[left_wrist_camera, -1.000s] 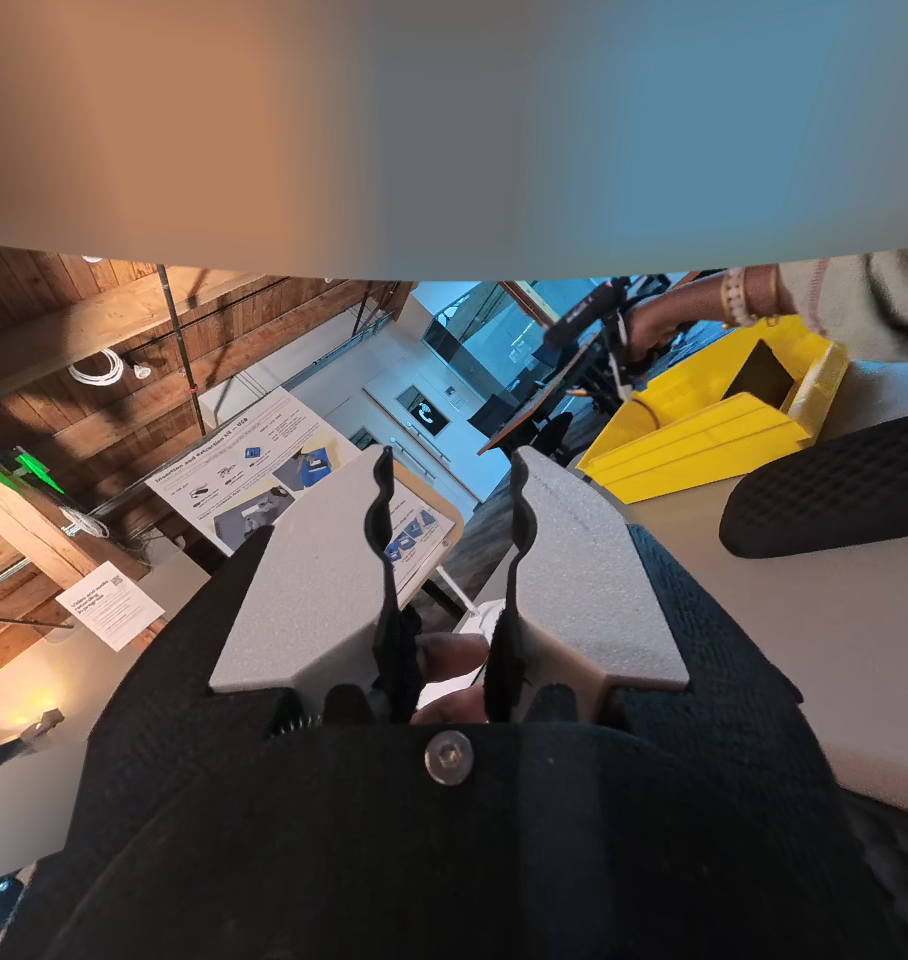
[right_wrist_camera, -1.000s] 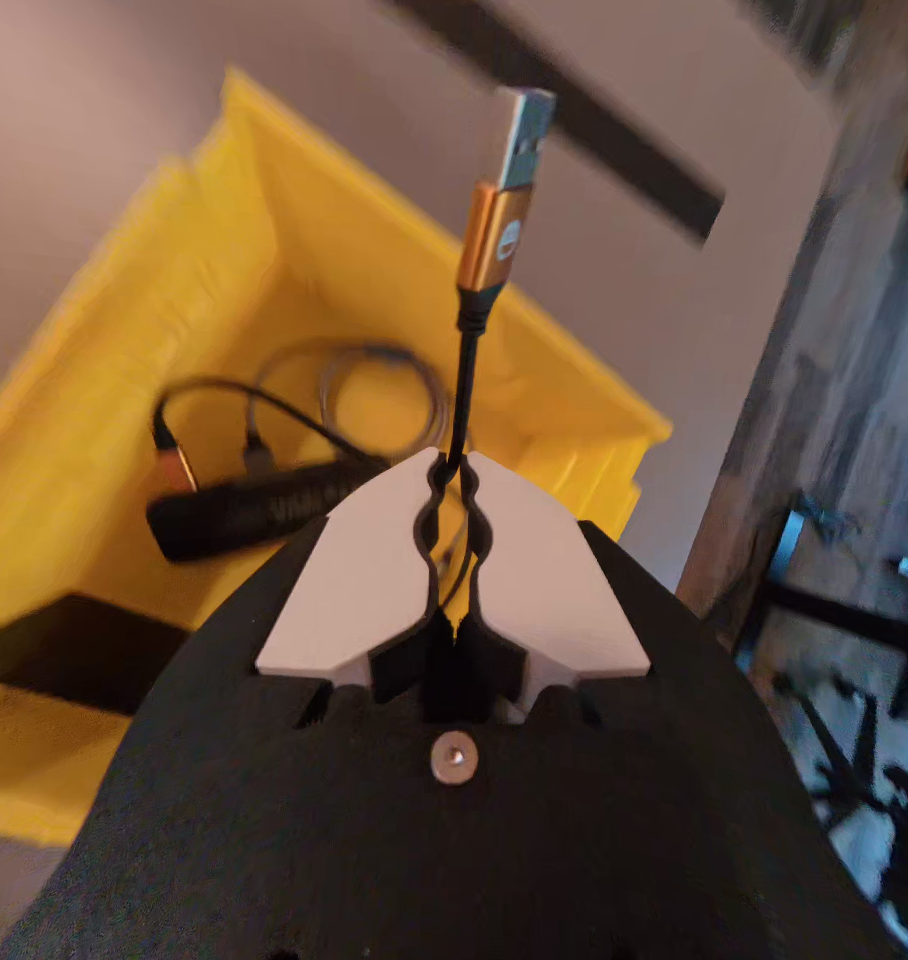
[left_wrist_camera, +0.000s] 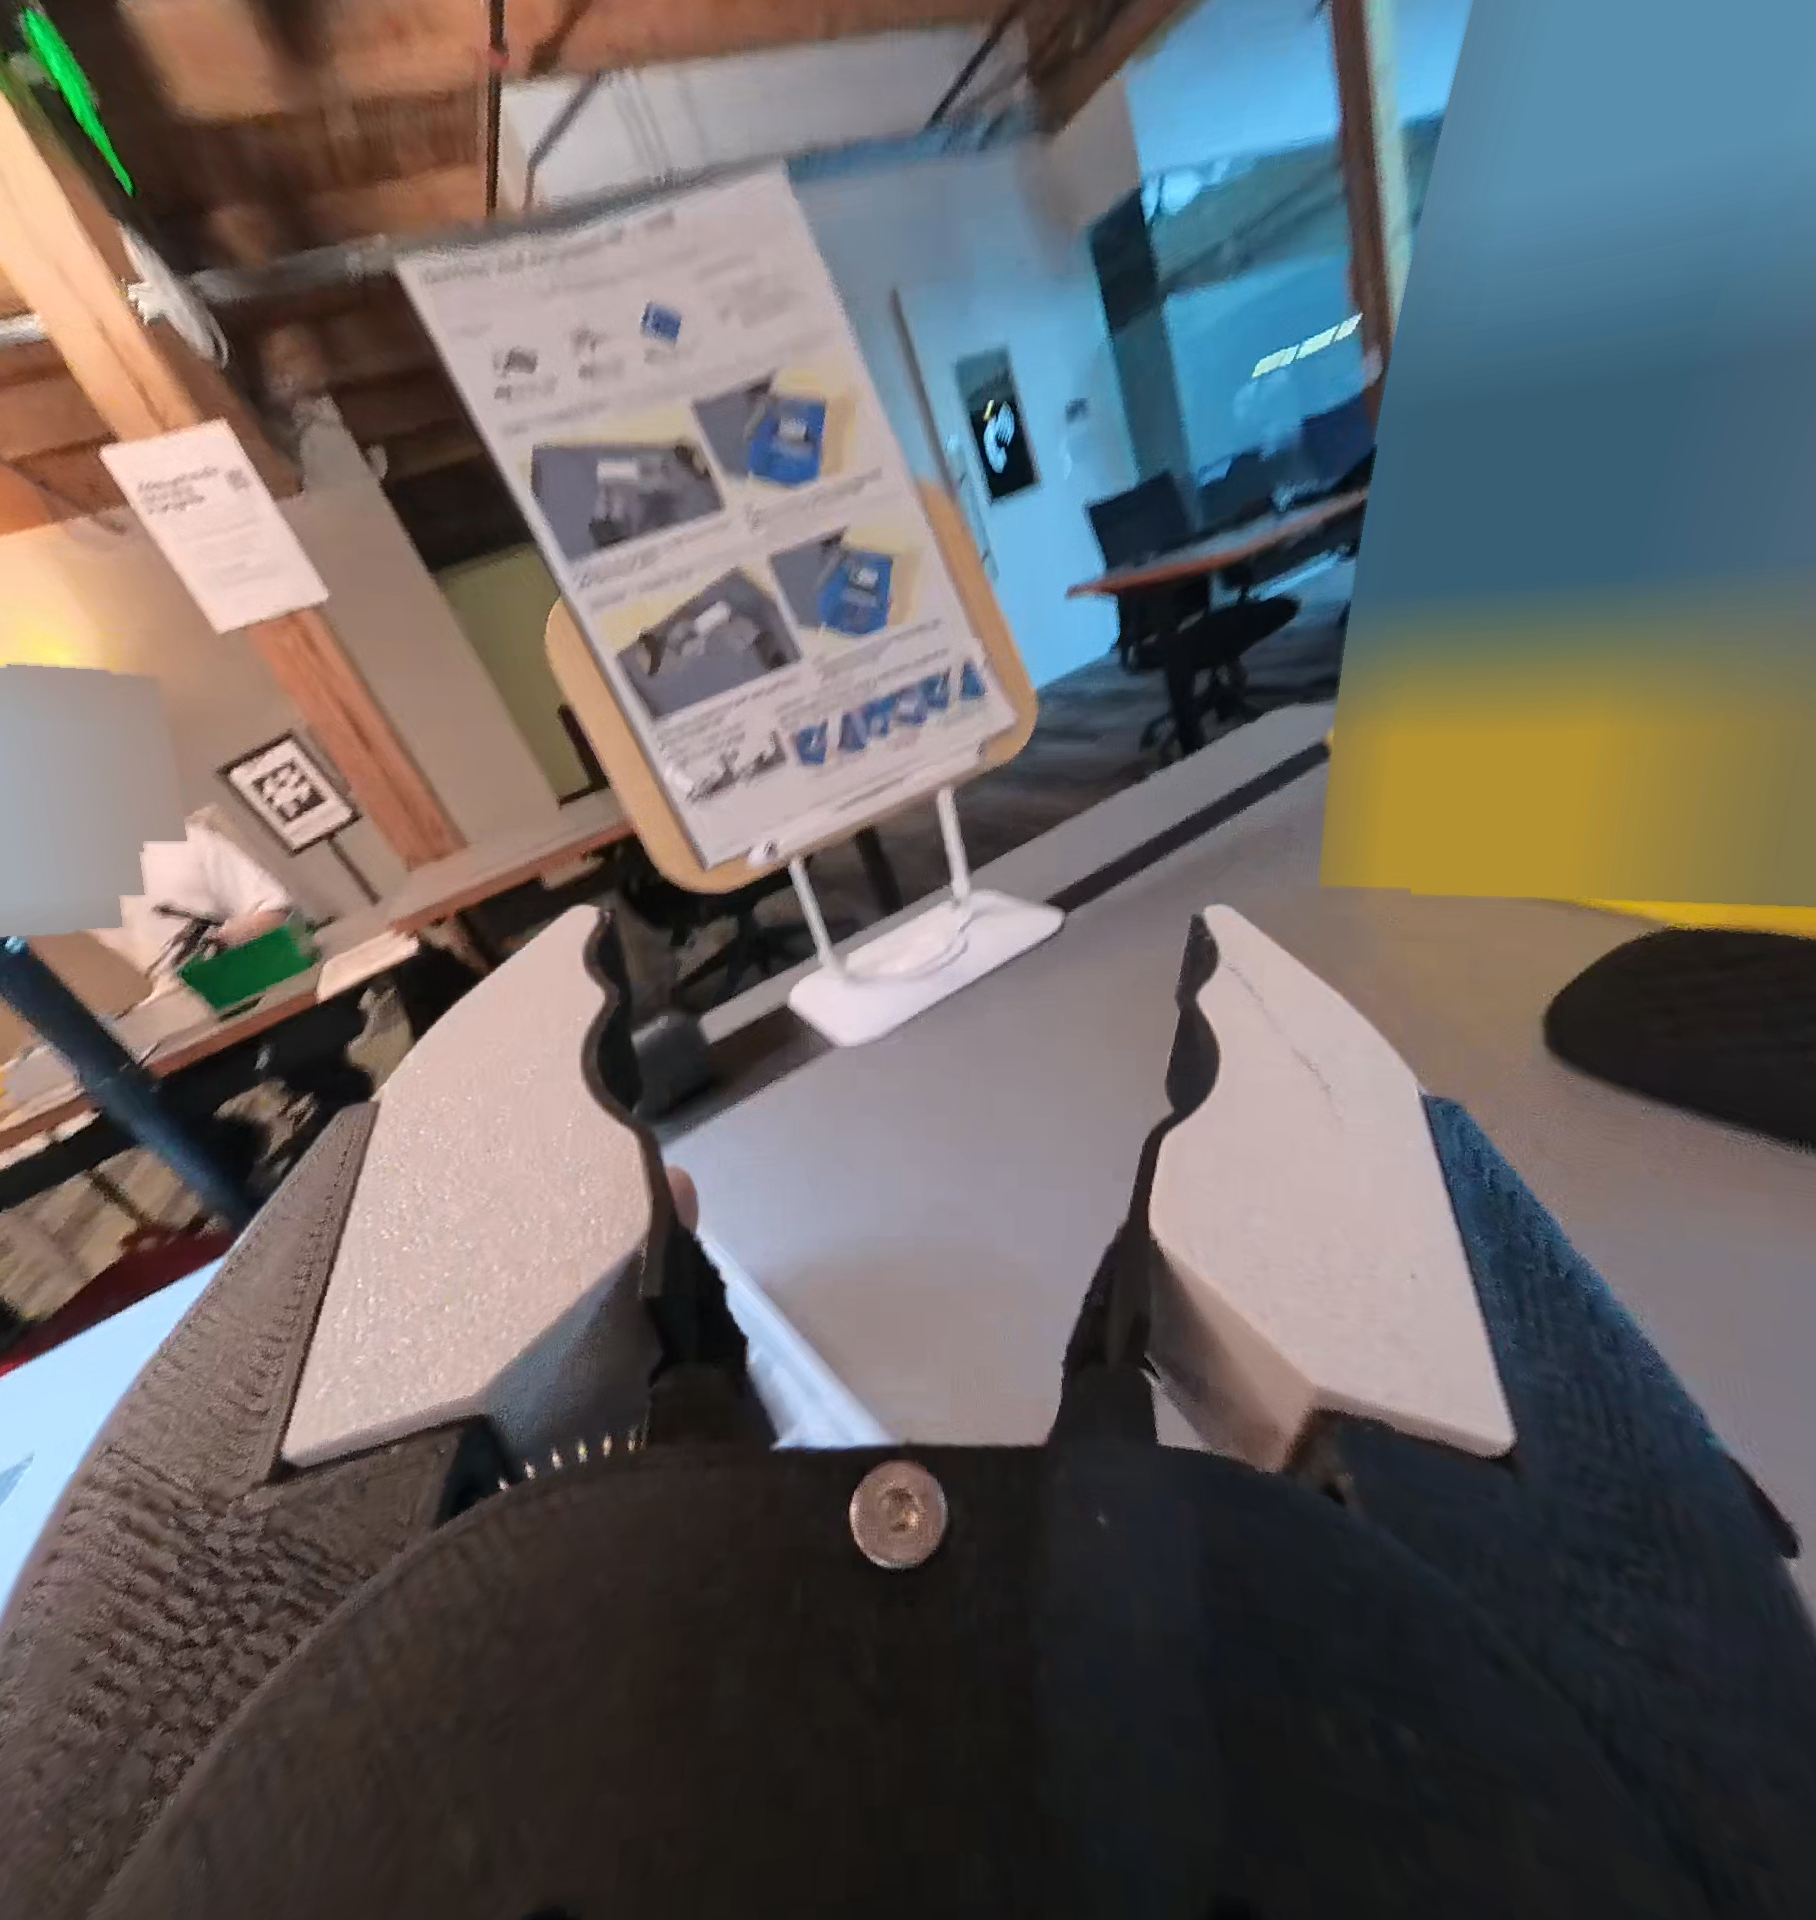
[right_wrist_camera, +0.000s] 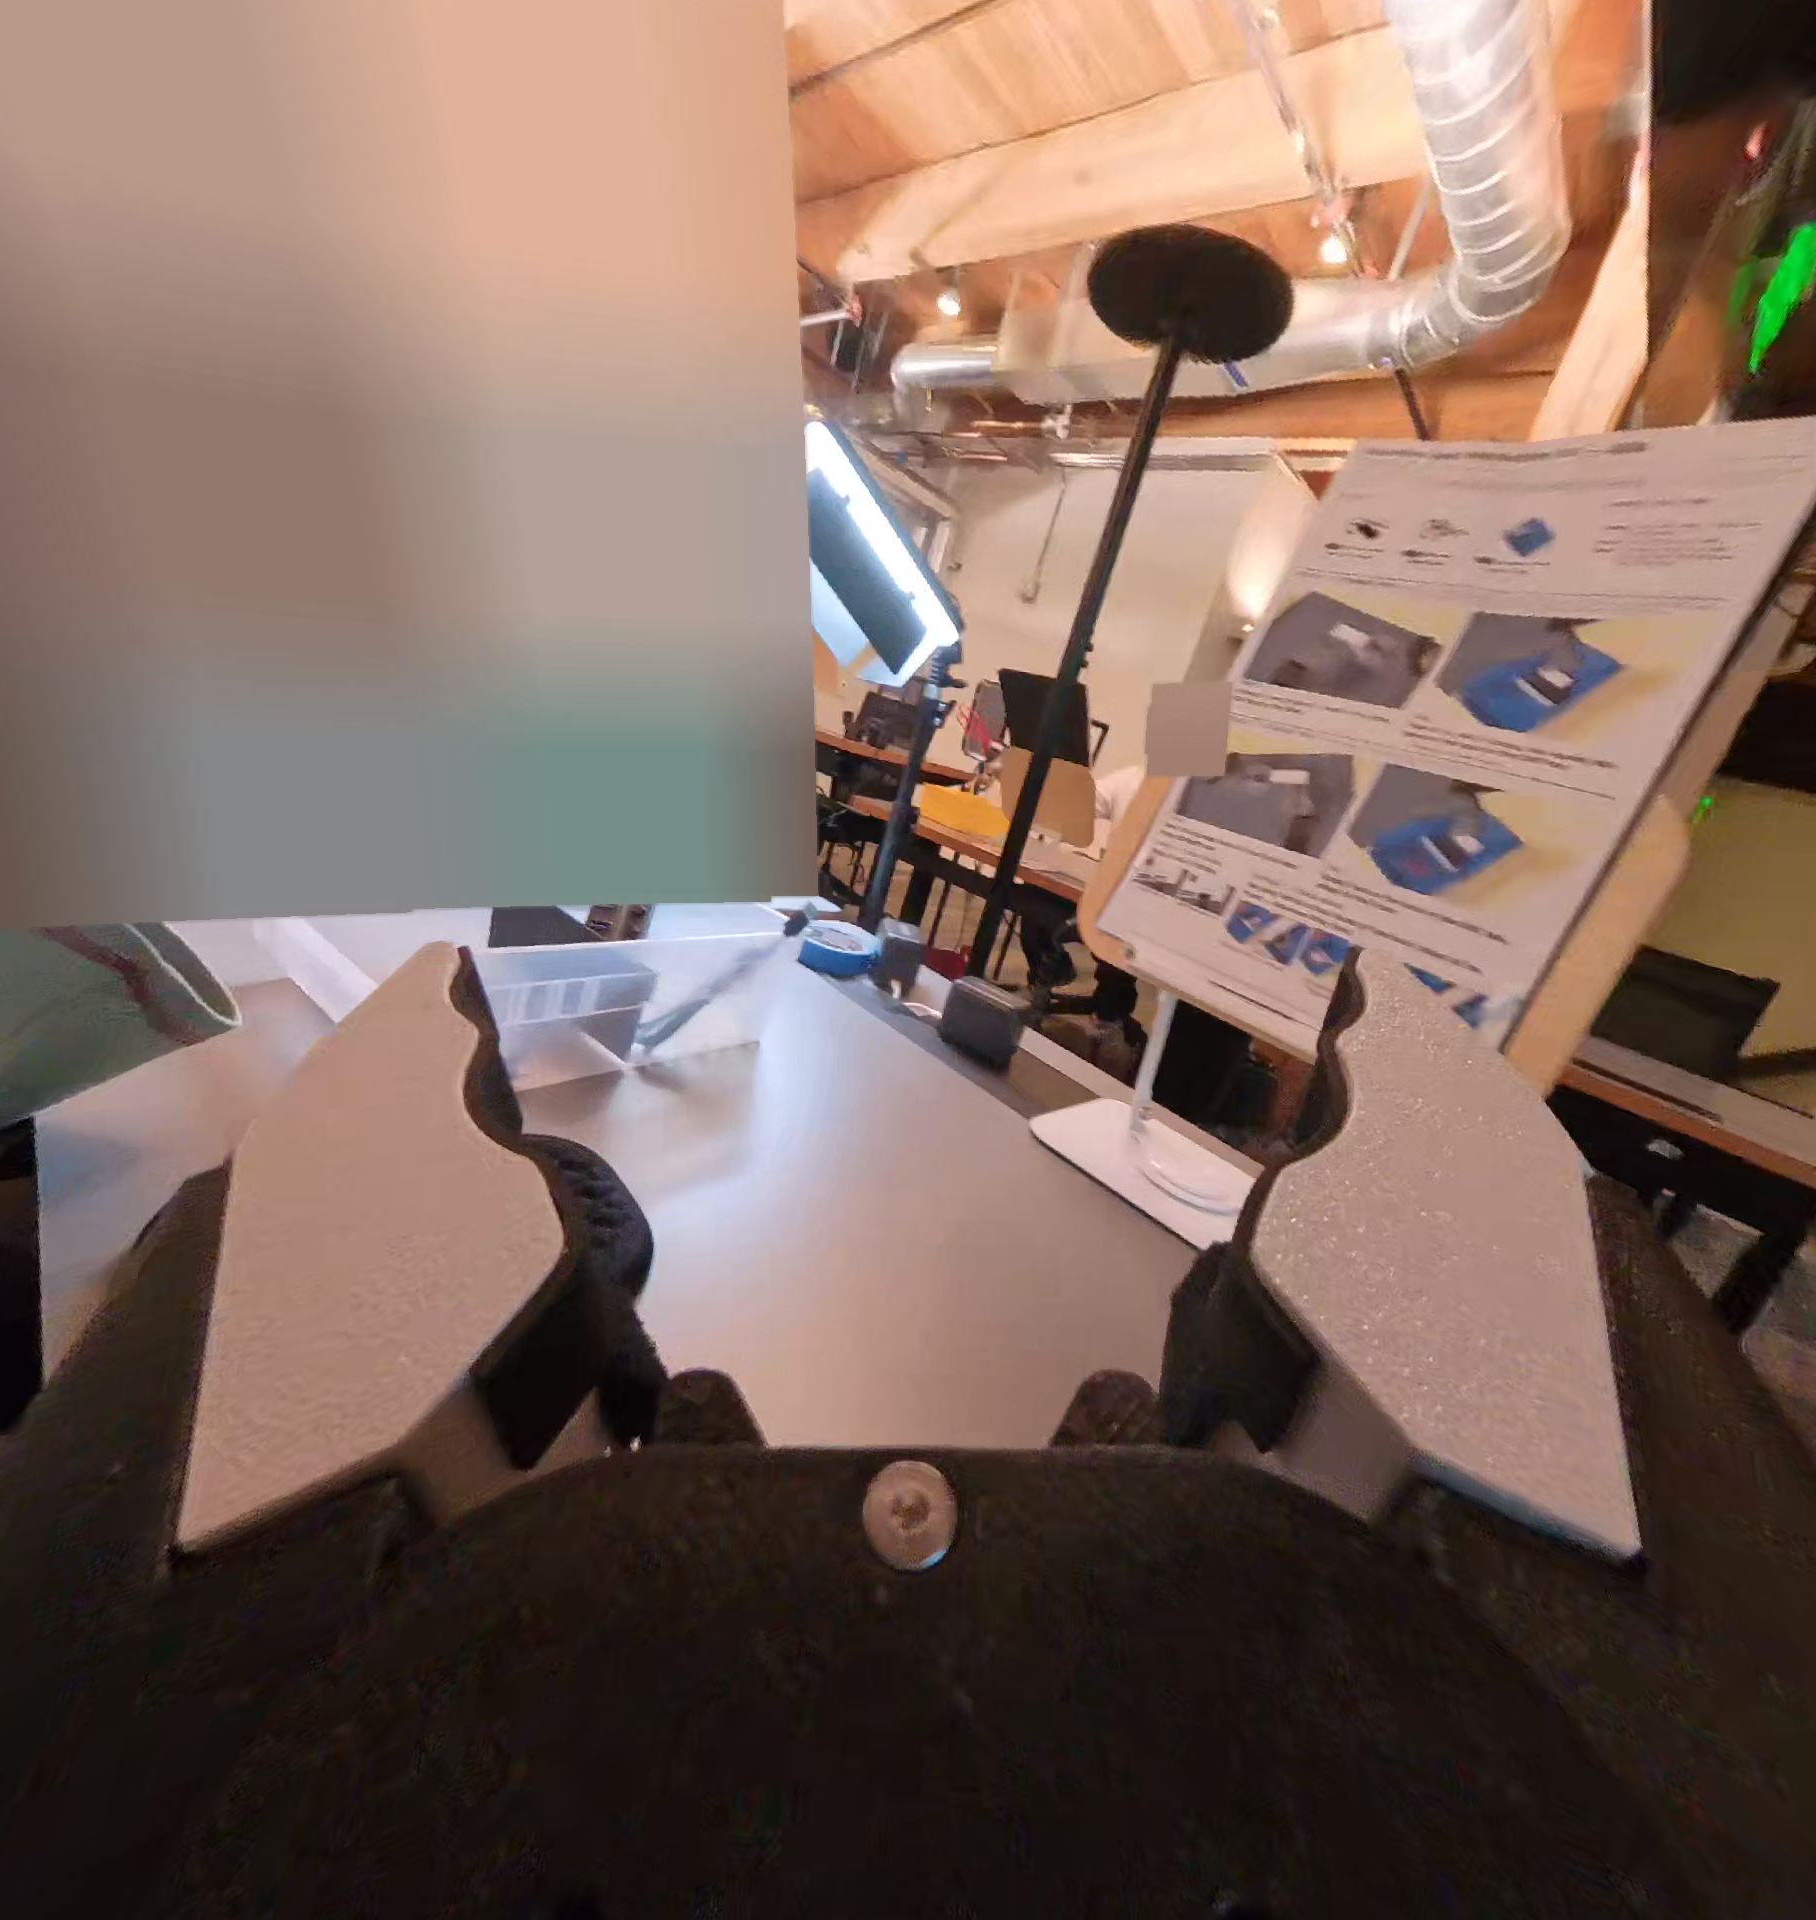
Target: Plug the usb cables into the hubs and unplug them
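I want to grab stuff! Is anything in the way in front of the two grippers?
Nothing visible blocks them: the left gripper and right gripper gape open over the grey table. No cable or hub shows in either view.

An instruction sheet (left_wrist_camera: pixel 717 520) on a white stand (left_wrist_camera: pixel 925 961) occupies the grey table (left_wrist_camera: pixel 935 1174).

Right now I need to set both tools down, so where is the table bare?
The grey table is bare ahead of the right claw, between the clear box and the sign stand's white base. In the left wrist view, it is bare between that base and the black pad. The far edge is crowded: blue tape, small dark blocks.
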The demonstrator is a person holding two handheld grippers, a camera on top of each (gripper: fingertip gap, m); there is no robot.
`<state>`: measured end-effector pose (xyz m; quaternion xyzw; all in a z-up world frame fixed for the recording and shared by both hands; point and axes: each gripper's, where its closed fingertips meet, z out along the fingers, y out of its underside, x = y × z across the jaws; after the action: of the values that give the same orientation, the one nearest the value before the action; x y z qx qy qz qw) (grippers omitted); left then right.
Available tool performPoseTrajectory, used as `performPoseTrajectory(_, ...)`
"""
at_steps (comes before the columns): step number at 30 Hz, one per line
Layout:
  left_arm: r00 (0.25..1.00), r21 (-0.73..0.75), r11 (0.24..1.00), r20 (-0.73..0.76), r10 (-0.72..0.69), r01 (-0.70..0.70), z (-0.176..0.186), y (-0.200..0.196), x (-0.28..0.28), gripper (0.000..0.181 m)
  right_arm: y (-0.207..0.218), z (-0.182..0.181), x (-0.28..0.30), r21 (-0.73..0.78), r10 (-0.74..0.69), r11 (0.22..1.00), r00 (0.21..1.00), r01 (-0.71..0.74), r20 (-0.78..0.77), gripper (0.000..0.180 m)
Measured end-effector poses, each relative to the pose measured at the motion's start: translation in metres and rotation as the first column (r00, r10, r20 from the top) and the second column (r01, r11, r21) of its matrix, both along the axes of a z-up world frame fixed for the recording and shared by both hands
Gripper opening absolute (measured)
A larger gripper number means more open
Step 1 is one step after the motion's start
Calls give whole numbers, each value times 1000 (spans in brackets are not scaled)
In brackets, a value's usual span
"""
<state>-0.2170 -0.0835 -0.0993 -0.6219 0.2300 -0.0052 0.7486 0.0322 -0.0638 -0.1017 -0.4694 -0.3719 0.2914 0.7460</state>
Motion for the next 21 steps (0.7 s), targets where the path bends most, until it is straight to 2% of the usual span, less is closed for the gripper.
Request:
performPoseTrajectory(4,980,-118,973,-29,197,-199,-19,6,-58,101,-11,-14,-42,-51,5,999,999,-8,-43,141)
performPoseTrajectory(7,930,-201,908,-55,365,-368,-37,5,-108,94,-29,-15,-70,22,16,1000,997,-15,-70,137)
performPoseTrajectory(10,891,-337,827,-107,441,-450,-73,9,-141,89,-39,-28,-94,45,26,999,1000,-27,4,137)
performPoseTrajectory(12,894,-439,782,-152,421,-442,-99,15,-150,89,-46,-32,-103,38,65,997,998,-66,24,136)
performPoseTrajectory(14,922,-502,777,-131,365,-379,-109,29,-151,89,-49,-33,-105,33,81,996,996,-82,36,136)
performPoseTrajectory(17,943,-538,813,93,320,-223,-93,62,-156,89,-46,-34,-103,23,70,997,997,-71,36,135)
performPoseTrajectory(19,903,-560,800,197,381,-216,-86,87,-177,93,-46,-32,-102,19,73,997,997,-73,24,135)
performPoseTrajectory(21,841,-612,740,217,496,-278,-93,107,-205,98,-47,-30,-101,38,67,997,998,-68,22,134)
